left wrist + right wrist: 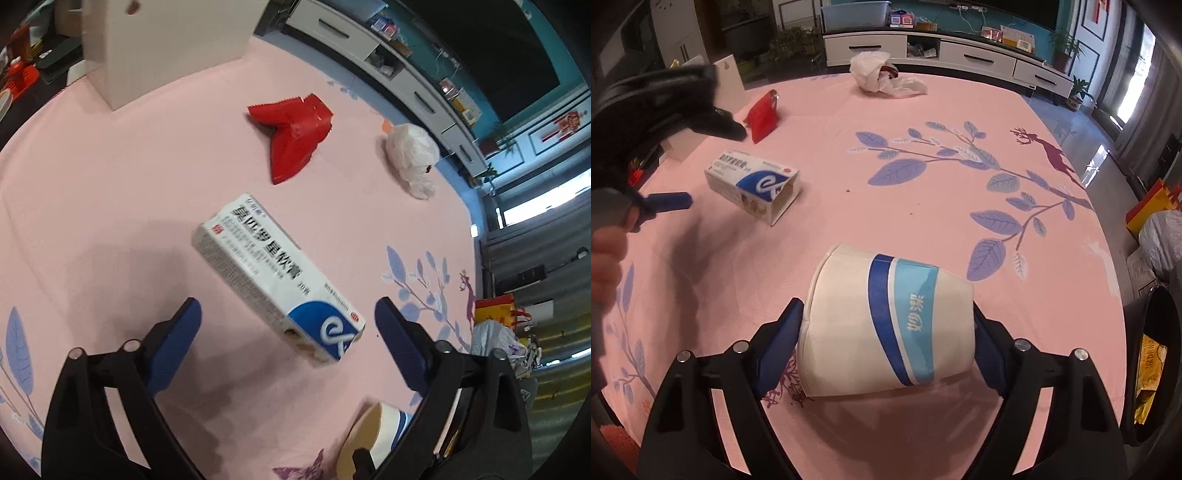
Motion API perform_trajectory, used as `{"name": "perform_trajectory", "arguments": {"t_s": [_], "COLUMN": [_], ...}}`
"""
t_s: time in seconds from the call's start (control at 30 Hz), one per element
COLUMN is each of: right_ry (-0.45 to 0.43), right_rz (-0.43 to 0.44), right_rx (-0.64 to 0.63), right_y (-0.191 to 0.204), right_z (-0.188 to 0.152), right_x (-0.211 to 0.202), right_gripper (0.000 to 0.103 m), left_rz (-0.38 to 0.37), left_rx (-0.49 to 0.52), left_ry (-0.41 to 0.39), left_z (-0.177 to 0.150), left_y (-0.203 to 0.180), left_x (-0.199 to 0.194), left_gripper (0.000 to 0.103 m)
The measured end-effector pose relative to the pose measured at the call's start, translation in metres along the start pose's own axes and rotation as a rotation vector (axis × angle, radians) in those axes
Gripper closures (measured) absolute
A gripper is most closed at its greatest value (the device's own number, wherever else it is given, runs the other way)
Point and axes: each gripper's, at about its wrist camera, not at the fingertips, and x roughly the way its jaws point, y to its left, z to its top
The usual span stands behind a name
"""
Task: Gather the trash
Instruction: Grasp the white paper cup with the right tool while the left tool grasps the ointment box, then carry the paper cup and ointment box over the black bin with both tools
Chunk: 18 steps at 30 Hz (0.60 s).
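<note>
A white and blue ointment box (275, 275) lies on the pink tablecloth between and just ahead of my open left gripper (288, 325); it also shows in the right wrist view (753, 182). A red wrapper (293, 133) and a crumpled white plastic bag (413, 157) lie farther off. My right gripper (888, 347) is shut on a white paper cup with blue bands (886, 321), lying on its side on the cloth. The cup's rim shows in the left wrist view (373, 439). The left gripper (670, 201) shows at the left of the right wrist view.
A white upright box (166, 44) stands at the far side of the table (923, 206). A dark bin (1160, 365) with trash inside sits off the table's right edge. A TV cabinet (960, 55) runs behind.
</note>
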Motion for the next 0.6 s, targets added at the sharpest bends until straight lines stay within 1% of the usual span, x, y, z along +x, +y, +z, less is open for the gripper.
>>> {"name": "perform_trajectory", "arguments": {"t_s": [0.03, 0.07, 0.17, 0.3, 0.33, 0.37, 0.43, 0.5, 0.53, 0.6], "right_ry": [-0.002, -0.004, -0.018, -0.042, -0.045, -0.049, -0.061, -0.073, -0.078, -0.092], "right_rz": [0.0, 0.001, 0.011, 0.008, 0.009, 0.012, 0.022, 0.024, 0.022, 0.013], "right_rx": [0.015, 0.026, 0.074, 0.118, 0.125, 0.134, 0.161, 0.176, 0.179, 0.189], "right_y": [-0.005, -0.009, -0.024, -0.041, -0.044, -0.048, -0.055, -0.061, -0.062, -0.067], "right_z": [0.001, 0.003, 0.007, 0.011, 0.011, 0.011, 0.012, 0.012, 0.012, 0.013], "right_x": [-0.001, -0.002, -0.008, -0.017, -0.019, -0.021, -0.026, -0.031, -0.033, -0.038], "right_gripper": [0.02, 0.02, 0.02, 0.02, 0.02, 0.02, 0.02, 0.02, 0.02, 0.02], "left_rz": [0.016, 0.047, 0.148, 0.239, 0.265, 0.292, 0.306, 0.298, 0.287, 0.268], "left_rx": [0.004, 0.011, 0.018, -0.004, 0.009, 0.02, 0.028, 0.048, 0.052, 0.054], "left_ry": [0.006, 0.013, 0.03, 0.077, 0.052, 0.052, 0.039, 0.013, 0.002, -0.013], "left_z": [0.002, 0.005, 0.012, 0.014, 0.014, 0.014, 0.012, 0.009, 0.007, 0.0], "left_y": [-0.005, -0.012, -0.027, -0.035, -0.039, -0.042, -0.047, -0.052, -0.053, -0.056], "left_x": [0.004, 0.01, 0.025, 0.045, 0.044, 0.046, 0.046, 0.045, 0.043, 0.04], "left_gripper": [0.021, 0.023, 0.025, 0.028, 0.034, 0.036, 0.041, 0.049, 0.055, 0.058]}}
